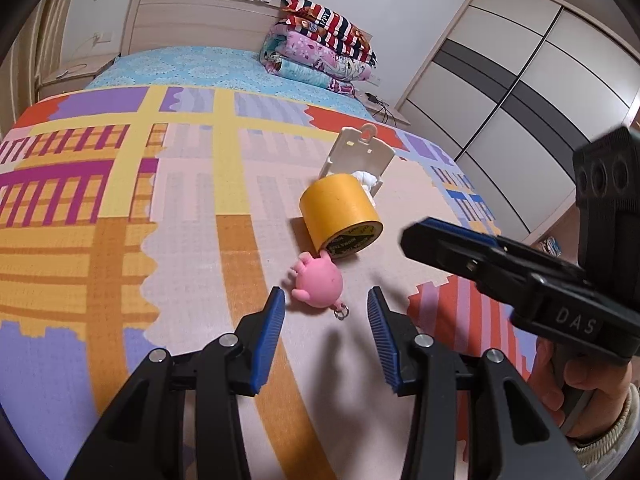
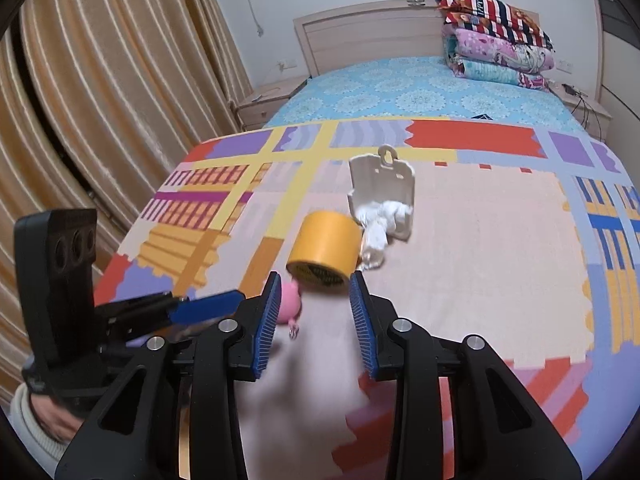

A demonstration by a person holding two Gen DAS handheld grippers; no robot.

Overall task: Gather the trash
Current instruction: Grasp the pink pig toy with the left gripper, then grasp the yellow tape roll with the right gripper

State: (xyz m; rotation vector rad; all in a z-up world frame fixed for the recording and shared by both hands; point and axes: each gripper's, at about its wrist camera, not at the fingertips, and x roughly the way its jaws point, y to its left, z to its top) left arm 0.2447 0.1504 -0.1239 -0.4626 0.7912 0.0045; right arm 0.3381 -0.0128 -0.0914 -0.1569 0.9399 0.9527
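Observation:
A small beige bin (image 1: 362,152) (image 2: 384,184) lies tipped on the patterned mat, with crumpled white tissue (image 2: 380,224) (image 1: 366,178) spilling from its mouth. A yellow tape roll (image 1: 340,214) (image 2: 326,254) lies in front of it. A pink toy keychain (image 1: 318,284) (image 2: 289,300) lies just below the roll. My left gripper (image 1: 326,304) is open, just short of the pink toy. My right gripper (image 2: 314,294) is open and empty, just short of the tape roll; it also shows in the left wrist view (image 1: 452,236).
The colourful mat (image 1: 120,220) covers the near part of a bed with a blue sheet (image 2: 400,92). Folded quilts (image 1: 320,44) are stacked by the headboard. A wardrobe (image 1: 520,100) stands to the right, curtains (image 2: 100,100) to the left.

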